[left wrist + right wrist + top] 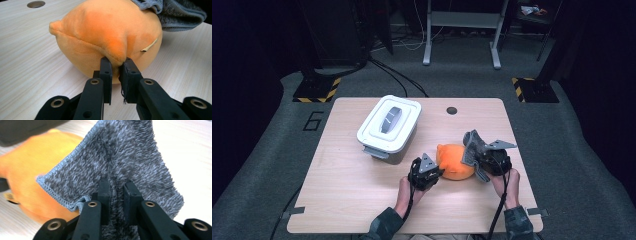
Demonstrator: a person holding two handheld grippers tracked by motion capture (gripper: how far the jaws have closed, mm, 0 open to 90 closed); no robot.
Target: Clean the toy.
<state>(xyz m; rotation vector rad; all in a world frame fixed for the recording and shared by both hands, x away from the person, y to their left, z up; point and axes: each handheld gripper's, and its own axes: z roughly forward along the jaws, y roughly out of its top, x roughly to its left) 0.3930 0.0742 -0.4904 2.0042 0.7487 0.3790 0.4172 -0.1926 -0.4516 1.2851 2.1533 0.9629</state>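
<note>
Orange plush toy [455, 161]: near table [352, 190] front edge, between both grippers. Left gripper [115, 65] pinches a fold of its fabric. Right gripper [116, 185] clamps grey cloth [120, 162] against toy. High view adds lidded white container [388, 128] behind-left; left gripper view shows toy's small tag [149, 46].

We see a round orange plush toy [110, 32] with short, soft, matt pile and a sewn seam. The grey knitted cloth [125, 162] looks fuzzy and rough, its edge overlocked. The pale wooden table [362, 190] shows fine, smooth, matt grain. The white plastic lidded box [387, 125] looks smooth.
</note>
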